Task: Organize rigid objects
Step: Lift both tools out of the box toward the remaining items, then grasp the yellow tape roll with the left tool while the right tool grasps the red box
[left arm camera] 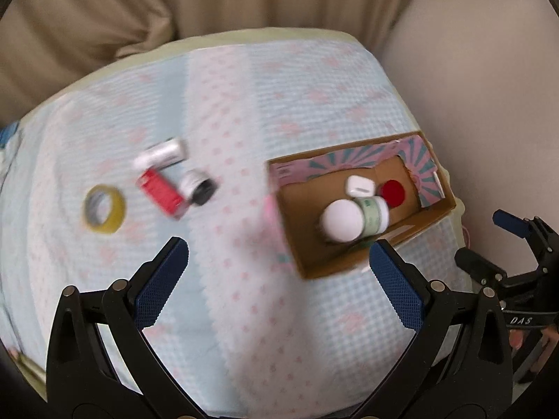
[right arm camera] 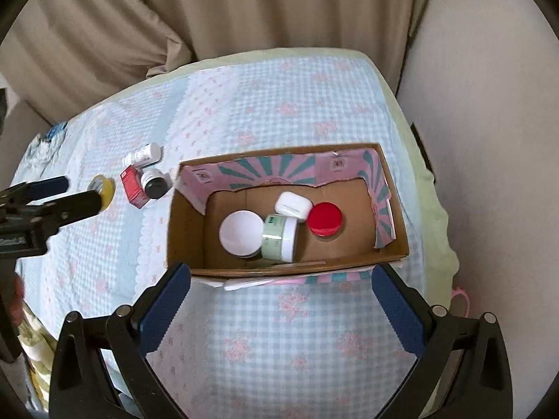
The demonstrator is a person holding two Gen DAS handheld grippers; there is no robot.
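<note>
A cardboard box (right arm camera: 185,234) (left arm camera: 290,230) stands on the checked cloth. Inside lie a white-lidded jar (right arm camera: 241,232) (left arm camera: 341,220), a pale green jar (right arm camera: 279,237) on its side, a white earbud case (right arm camera: 292,204) and a red-lidded jar (right arm camera: 325,219). Left of the box lie a white bottle (left arm camera: 161,153), a red box (left arm camera: 160,192), a black-capped bottle (left arm camera: 198,186) and a yellow tape roll (left arm camera: 104,208). My left gripper (left arm camera: 277,265) is open and empty above the cloth. My right gripper (right arm camera: 279,293) is open and empty just before the box's near wall.
Beige curtains (right arm camera: 244,10) hang behind the table. A plain wall (right arm camera: 489,139) is on the right. The cloth's left edge holds some blue-and-white fabric (right arm camera: 45,139). The right gripper shows at the far right of the left wrist view (left arm camera: 517,244).
</note>
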